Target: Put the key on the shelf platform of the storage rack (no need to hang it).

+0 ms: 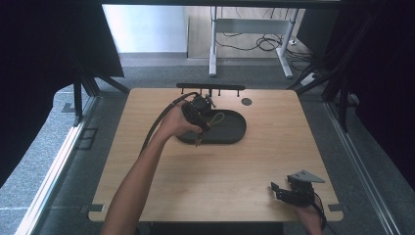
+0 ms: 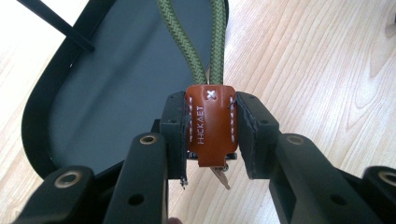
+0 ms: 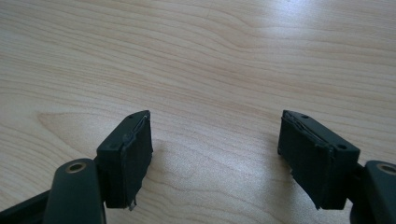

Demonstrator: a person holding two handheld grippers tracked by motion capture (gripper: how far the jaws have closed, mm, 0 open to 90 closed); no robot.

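Grip point is the brown leather tab (image 2: 211,123) of a keychain-style strap: the left gripper (image 2: 211,135) has its jaws clamped on the tab from both sides, with the pads against its stitched edges. The tab is likely chosen because it is the one stiff, flat part; the green cord loop (image 2: 194,42) fixed into it is limp and runs away from the jaws over the dark oval tray (image 2: 70,107). In the high view the left gripper (image 1: 198,115) sits over the left end of the tray (image 1: 235,134), at the far middle of the tabletop (image 1: 254,166). Whether the strap rests on the tray floor or hangs just above it cannot be told.

The right gripper (image 3: 215,154) has its jaws wide apart and holds nothing. It is parked low over bare wood near the front right corner (image 1: 292,190), well apart from the tray, probably to keep clear of the working hand.
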